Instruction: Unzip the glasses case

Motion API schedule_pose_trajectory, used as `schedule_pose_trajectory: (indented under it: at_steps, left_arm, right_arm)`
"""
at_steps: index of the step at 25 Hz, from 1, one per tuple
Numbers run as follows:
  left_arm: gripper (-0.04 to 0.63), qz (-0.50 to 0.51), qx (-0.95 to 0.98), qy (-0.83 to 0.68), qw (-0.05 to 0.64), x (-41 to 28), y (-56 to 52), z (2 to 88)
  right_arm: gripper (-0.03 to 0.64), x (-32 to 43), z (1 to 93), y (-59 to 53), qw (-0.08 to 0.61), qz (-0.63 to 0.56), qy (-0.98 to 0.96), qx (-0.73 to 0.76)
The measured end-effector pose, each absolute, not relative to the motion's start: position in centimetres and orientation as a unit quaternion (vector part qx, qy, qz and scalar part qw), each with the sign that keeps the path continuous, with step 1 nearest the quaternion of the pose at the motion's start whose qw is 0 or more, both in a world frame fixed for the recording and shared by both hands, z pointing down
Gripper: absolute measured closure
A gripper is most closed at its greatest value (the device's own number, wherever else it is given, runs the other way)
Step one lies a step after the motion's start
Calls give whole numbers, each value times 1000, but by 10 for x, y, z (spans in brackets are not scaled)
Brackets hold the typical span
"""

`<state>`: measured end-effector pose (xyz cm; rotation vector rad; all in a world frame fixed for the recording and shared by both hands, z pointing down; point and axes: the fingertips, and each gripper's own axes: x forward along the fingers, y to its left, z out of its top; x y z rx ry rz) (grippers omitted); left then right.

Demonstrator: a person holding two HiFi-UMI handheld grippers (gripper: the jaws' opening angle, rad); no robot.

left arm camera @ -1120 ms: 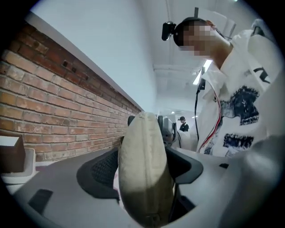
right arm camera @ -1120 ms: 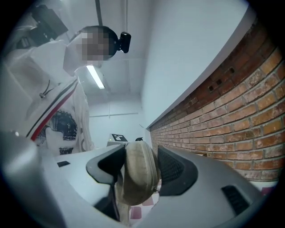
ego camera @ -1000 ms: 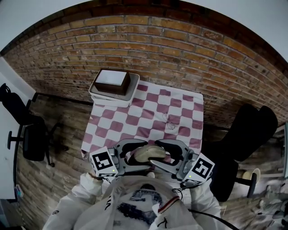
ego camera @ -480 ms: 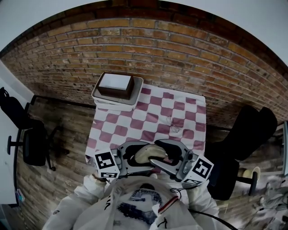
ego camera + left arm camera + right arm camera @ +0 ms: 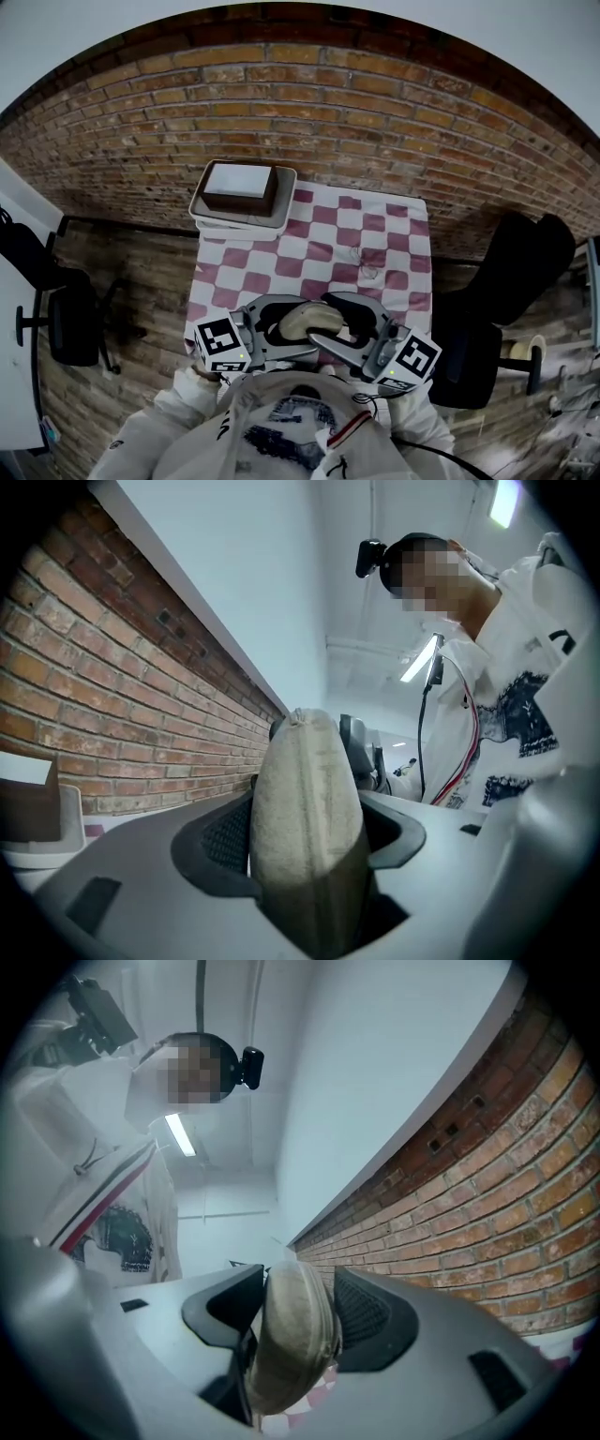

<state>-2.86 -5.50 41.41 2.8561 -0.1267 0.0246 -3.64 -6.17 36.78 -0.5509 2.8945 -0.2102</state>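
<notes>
A beige fabric glasses case (image 5: 310,321) is held in the air in front of the person's chest, over the near edge of the table. My left gripper (image 5: 284,325) clamps its left end and my right gripper (image 5: 339,325) clamps its right end. In the left gripper view the case (image 5: 305,836) fills the gap between the jaws of the left gripper (image 5: 305,799), with its seam running up the middle. In the right gripper view the case (image 5: 291,1354) sits between the jaws of the right gripper (image 5: 295,1302). I cannot make out the zip pull.
A table with a pink and white checked cloth (image 5: 281,251) stands against a brick wall (image 5: 309,112). A white tray (image 5: 208,214) holds a brown box (image 5: 240,186) at its far left corner. A thin wire-like thing (image 5: 361,255) lies mid-cloth. Black chairs (image 5: 511,272) stand on either side.
Both grippers and the case have shifted a little together over the table's near edge. The grip on the case looks the same.
</notes>
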Motion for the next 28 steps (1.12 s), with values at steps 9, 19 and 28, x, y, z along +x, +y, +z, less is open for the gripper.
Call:
schedule_pose_trajectory:
  at_steps: [9, 19, 28]
  left_arm:
    - [296, 61, 992, -55, 94, -68, -69, 412]
    - [295, 103, 991, -73, 50, -96, -83, 397]
    - [293, 150, 986, -68, 26, -104, -77, 392]
  right_arm:
    - [382, -57, 362, -67, 86, -29, 967, -236]
    - [397, -47, 372, -68, 83, -15, 951, -296]
    - [433, -63, 389, -61, 71, 5, 947, -313]
